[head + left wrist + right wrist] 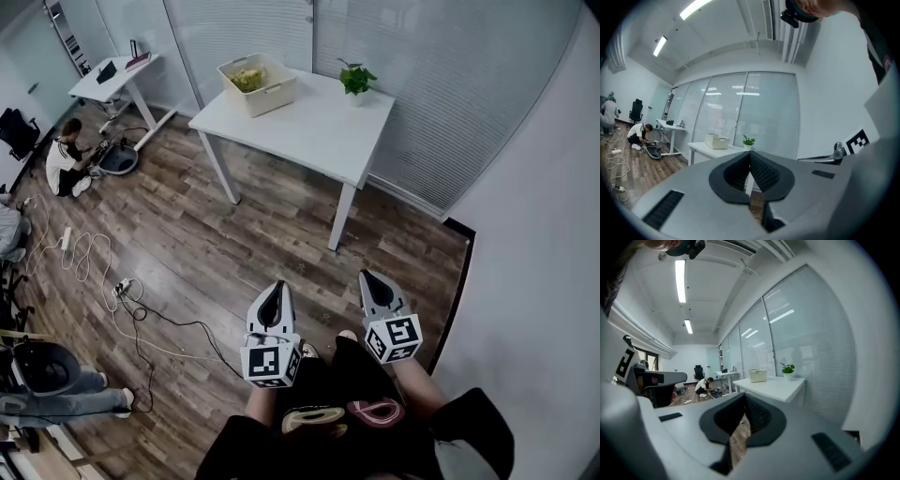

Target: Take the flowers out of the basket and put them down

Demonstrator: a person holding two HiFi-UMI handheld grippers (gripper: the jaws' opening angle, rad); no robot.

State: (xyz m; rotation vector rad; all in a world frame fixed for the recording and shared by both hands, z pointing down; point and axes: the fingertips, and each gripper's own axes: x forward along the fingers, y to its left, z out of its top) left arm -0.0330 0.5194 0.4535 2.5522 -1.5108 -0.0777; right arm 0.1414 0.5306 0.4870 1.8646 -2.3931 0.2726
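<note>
The person stands on the wooden floor (281, 239), well apart from the white tabletop (309, 131). Both grippers are held low before the body, side by side and at about the same height, with their tips directed toward the tabletop.

The left gripper (274, 292) is fully closed. In the left gripper view its two dark pads (764, 173) meet along one line and hold nothing. The right gripper (372, 281) is closed in the same way: in the right gripper view its jaws are pressed together and empty. On each gripper the marker cube (270, 364) sits at the end away from the tabletop, close to the person's body. Neither gripper touches any object.

The basket (258, 89), of cream colour, stands on the tabletop at its far left corner, as seen from the person. The flowers (247, 79), yellow-green, lie inside the basket. A small potted plant (356, 80) stands on the same tabletop at its far right side, apart from the basket.

To the left of the tabletop and away from it, another person (67, 167) crouches on the floor beside a second white desk (112, 80). White cables (84, 253) lie on the floor, also left of the tabletop but nearer to the camera.
</note>
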